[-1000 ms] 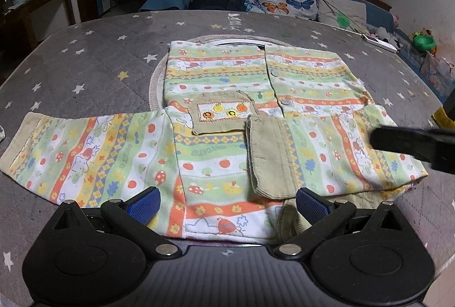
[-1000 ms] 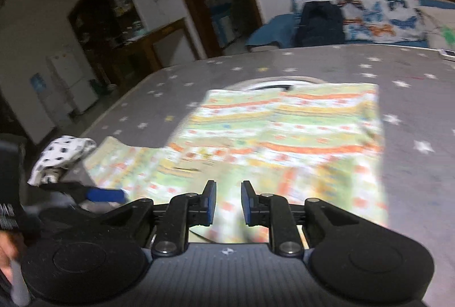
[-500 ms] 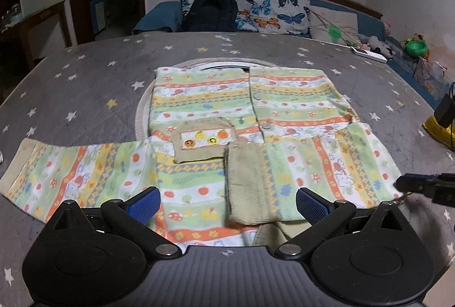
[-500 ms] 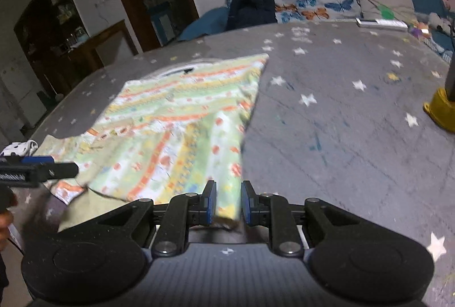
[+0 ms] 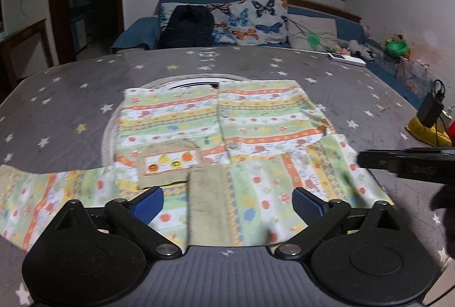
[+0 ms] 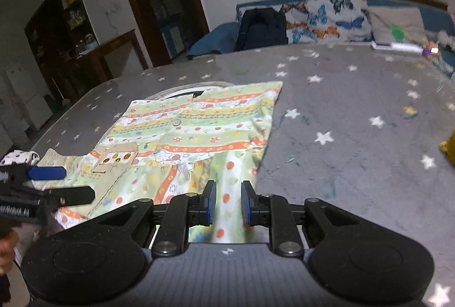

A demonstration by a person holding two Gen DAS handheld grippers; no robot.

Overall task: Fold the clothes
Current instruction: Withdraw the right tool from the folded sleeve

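A: What has changed since a second ago?

B: The right sleeve (image 5: 287, 199) is folded across the shirt (image 5: 216, 119) in all the pictures. The right gripper (image 6: 226, 201) has pulled back to the right edge of the shirt, and its fingers (image 6: 209, 201) have opened a bit. A second ago they were almost shut.

A: Are they holding cloth now?

B: I think not. Cloth shows in the gap between them, but the pads do not press on it. So they look part open and empty.

A: And the left gripper (image 5: 227, 204)?

B: Its fingers are wide open and hold nothing. It hangs low over the near middle of the shirt.

A: Where is the shirt?

B: It lies flat on the gray star bench (image 5: 57, 96), collar at the far side, pocket (image 5: 169, 162) in the middle.

A: What comes next, do you think?

B: Maybe the left sleeve (image 5: 37, 199). It lies spread out flat, long way going left from the body. It is off to the left of the left fingers, so the left gripper is nearer. The right one is far across.
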